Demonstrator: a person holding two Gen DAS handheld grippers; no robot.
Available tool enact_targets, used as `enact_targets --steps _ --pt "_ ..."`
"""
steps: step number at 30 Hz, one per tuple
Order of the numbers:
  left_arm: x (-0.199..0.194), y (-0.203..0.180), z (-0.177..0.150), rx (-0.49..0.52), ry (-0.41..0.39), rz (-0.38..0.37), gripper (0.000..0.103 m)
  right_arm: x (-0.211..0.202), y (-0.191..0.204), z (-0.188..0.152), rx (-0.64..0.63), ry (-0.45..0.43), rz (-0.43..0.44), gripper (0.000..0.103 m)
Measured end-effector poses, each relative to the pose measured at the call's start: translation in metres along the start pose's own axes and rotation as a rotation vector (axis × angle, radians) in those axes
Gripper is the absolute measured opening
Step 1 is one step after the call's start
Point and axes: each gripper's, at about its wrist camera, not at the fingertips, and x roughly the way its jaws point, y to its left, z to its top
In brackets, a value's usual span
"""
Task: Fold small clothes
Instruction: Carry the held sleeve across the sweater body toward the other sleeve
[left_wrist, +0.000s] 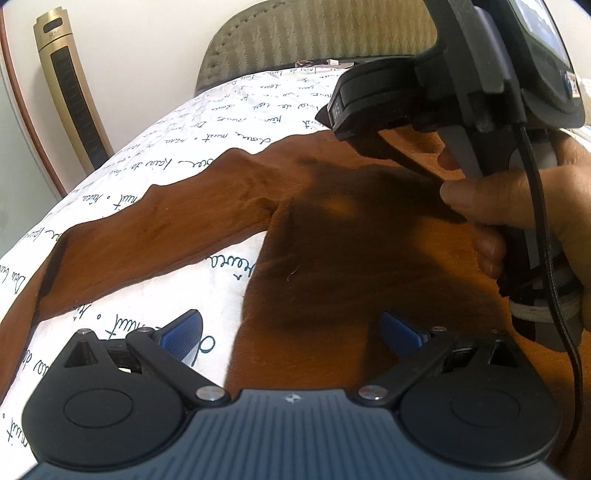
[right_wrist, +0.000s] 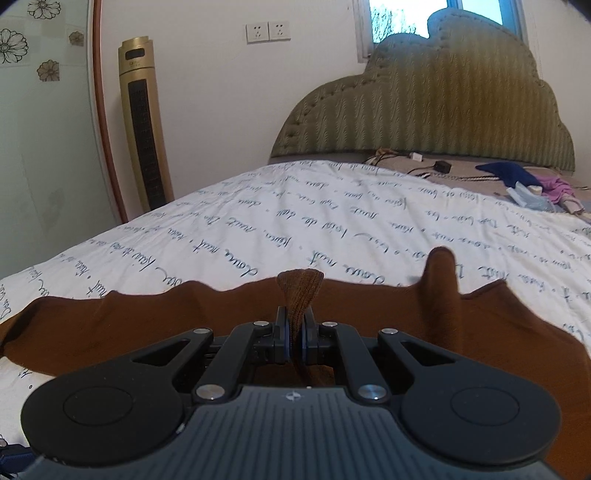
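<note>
Bare quilt (right_wrist: 258, 221) beyond garment (right_wrist: 147, 317)

The garment (left_wrist: 351, 236) lies spread on the bed (right_wrist: 258, 221) before me, one sleeve (left_wrist: 147, 229) reaching left. Behind the bed stands the headboard (right_wrist: 424, 110); the tower fan (right_wrist: 144, 129) stands left of it.

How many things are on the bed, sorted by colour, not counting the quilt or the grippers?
Brown: 1, the sweater, pinched in the right gripper; the left gripper is open.
Navy: 1, cloth.
Purple: 1, cloth.
Light blue: 1, packet.
Black: 1, charger.
Total: 5
</note>
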Motion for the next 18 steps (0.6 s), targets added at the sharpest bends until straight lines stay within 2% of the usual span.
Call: enact_targets --steps 12,15,17,18 --pt "-0.001 -0.001 -0.001 0.0 0.003 0.008 0.103 0.005 0.012 -0.004 0.004 0.018 0.089 0.012" --pt "-0.002 0.0 -0.001 -0.001 0.004 0.01 0.103 0.011 0.01 -0.006 0.019 0.061 0.096 0.018" --pt "-0.002 0.0 -0.001 -0.001 0.005 0.01 0.103 0.015 0.004 -0.008 0.063 0.098 0.119 0.045" --pt "-0.002 0.001 -0.001 -0.001 0.003 0.01 0.103 0.015 0.0 -0.009 0.09 0.103 0.131 0.051"
